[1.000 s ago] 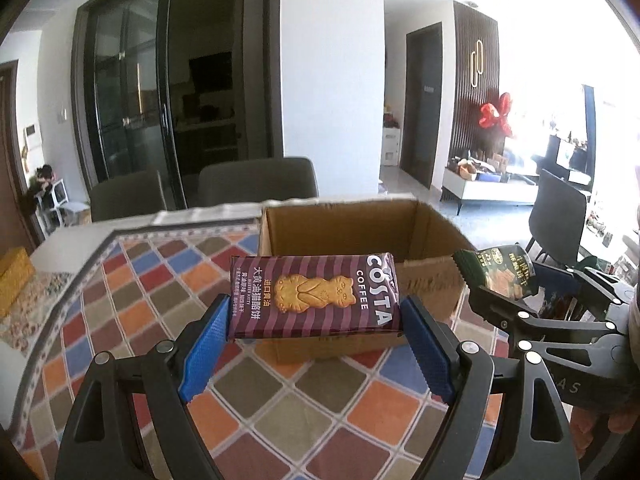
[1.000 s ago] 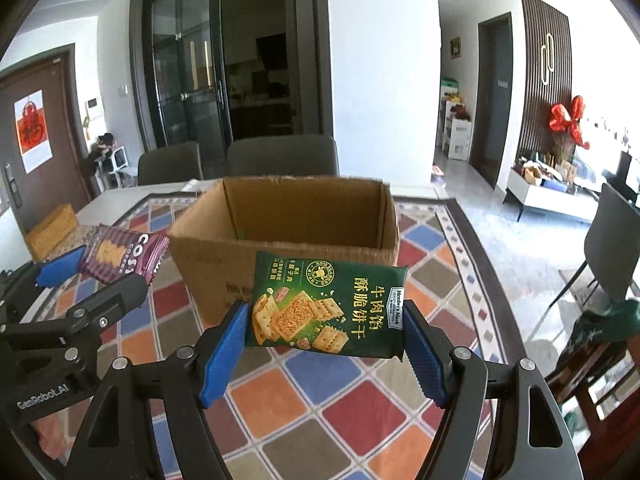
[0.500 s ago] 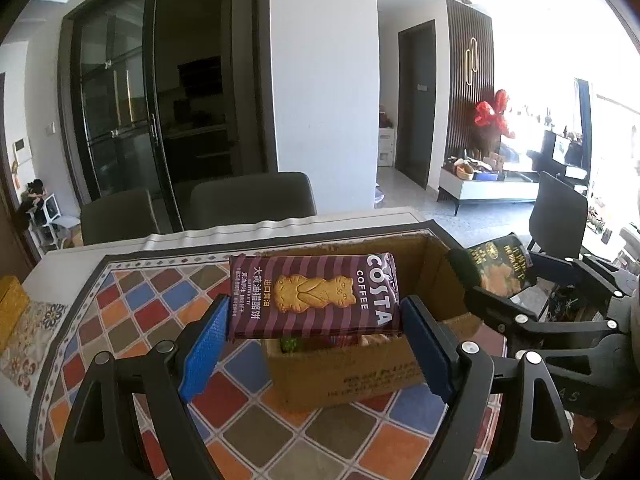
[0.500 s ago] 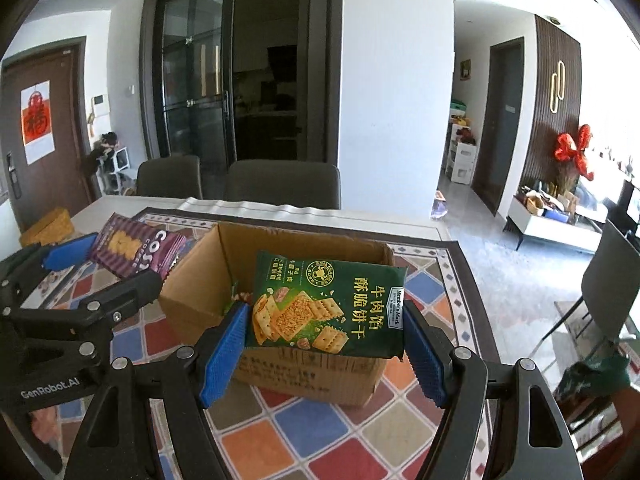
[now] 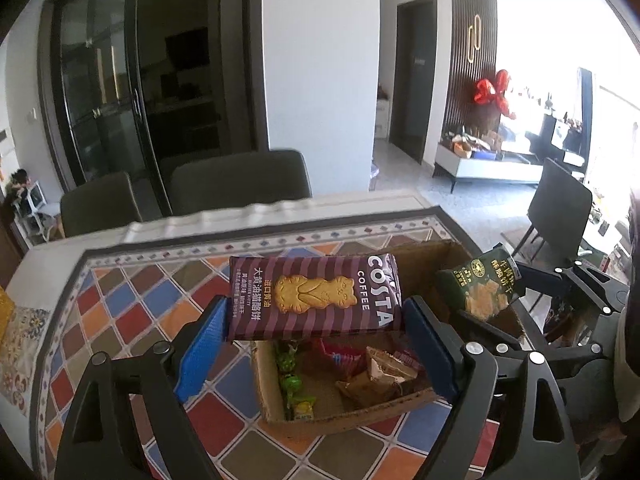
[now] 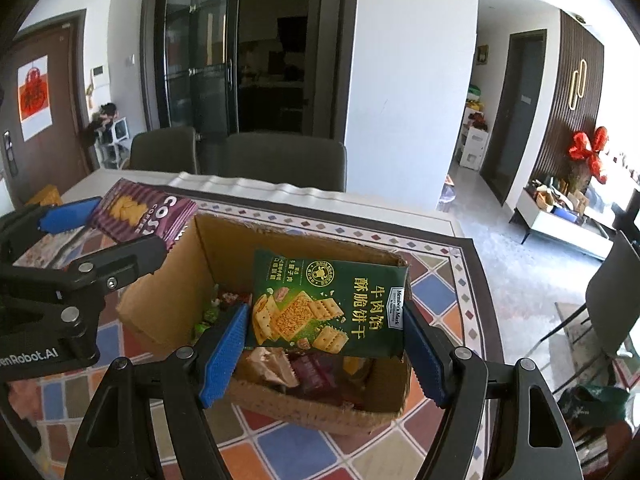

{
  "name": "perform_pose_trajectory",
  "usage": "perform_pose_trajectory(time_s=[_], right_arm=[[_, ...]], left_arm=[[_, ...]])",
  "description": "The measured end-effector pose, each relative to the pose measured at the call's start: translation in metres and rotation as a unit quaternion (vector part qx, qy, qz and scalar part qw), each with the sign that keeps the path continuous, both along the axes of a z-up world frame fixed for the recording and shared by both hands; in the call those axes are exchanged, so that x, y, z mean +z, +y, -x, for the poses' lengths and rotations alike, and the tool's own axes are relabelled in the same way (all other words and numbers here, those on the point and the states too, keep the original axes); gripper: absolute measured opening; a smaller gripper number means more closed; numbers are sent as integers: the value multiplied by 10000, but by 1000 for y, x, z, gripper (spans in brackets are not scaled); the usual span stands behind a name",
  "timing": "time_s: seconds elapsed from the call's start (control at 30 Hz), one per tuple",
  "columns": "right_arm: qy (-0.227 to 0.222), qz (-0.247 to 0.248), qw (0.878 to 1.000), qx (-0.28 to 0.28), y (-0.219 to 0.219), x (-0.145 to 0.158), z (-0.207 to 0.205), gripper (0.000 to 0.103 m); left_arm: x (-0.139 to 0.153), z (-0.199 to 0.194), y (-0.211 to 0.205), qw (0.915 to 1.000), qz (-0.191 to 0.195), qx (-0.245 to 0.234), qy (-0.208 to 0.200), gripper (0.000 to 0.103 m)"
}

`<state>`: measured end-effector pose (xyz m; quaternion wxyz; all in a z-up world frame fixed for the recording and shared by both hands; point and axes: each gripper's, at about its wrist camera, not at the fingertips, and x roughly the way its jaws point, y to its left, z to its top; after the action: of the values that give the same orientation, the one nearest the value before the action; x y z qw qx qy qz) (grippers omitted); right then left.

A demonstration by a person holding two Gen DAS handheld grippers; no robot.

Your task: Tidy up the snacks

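Observation:
My left gripper holds a purple striped Costa biscuit pack flat between its blue pads, above the left part of an open cardboard box. Its jaws are opening, and the pack still sits between the pads. My right gripper is shut on a green cracker pack, held over the box. Several small wrapped snacks lie on the box floor. In the right wrist view the left gripper and the purple pack hang above the box's left wall.
The box stands on a table with a multicoloured diamond-pattern cloth. Two dark chairs stand at the far edge, and another chair is off to the right. A yellow item lies at the far left of the table.
Both grippers have travelled forward with their packs, from in front of the box to above its opening. The snacks inside the box have come into view.

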<state>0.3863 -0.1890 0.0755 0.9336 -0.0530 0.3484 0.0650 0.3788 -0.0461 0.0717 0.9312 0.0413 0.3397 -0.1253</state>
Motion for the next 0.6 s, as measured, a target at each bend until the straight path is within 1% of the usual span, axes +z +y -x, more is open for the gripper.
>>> perform_pose_trajectory(time_s=[0.03, 0.13, 0.2, 0.27, 0.37, 0.5, 0.6], right_arm=[[63, -10, 10000, 11, 0, -2, -4, 76], [198, 1, 9998, -10, -1, -6, -13, 87], [233, 29, 9997, -31, -1, -9, -16, 87], [282, 44, 9996, -40, -1, -11, -18, 87], [276, 63, 9996, -92, -3, -12, -16, 87], [138, 103, 9996, -236, -6, -9, -6, 87], [2, 119, 9992, -382, -9, -3, 4, 87]], left_arm=[[-2, -4, 0, 10000, 0, 28, 62, 89], [-5, -11, 2, 9998, 16, 126, 150, 91], [-5, -13, 3, 9997, 47, 173, 169, 92], [-6, -11, 5, 9996, 22, 232, 175, 95], [-6, -7, 6, 9996, -67, 235, 159, 95], [-5, 5, 11, 9990, -257, 365, -17, 95], [-4, 18, 14, 9986, -283, 440, -120, 95]])
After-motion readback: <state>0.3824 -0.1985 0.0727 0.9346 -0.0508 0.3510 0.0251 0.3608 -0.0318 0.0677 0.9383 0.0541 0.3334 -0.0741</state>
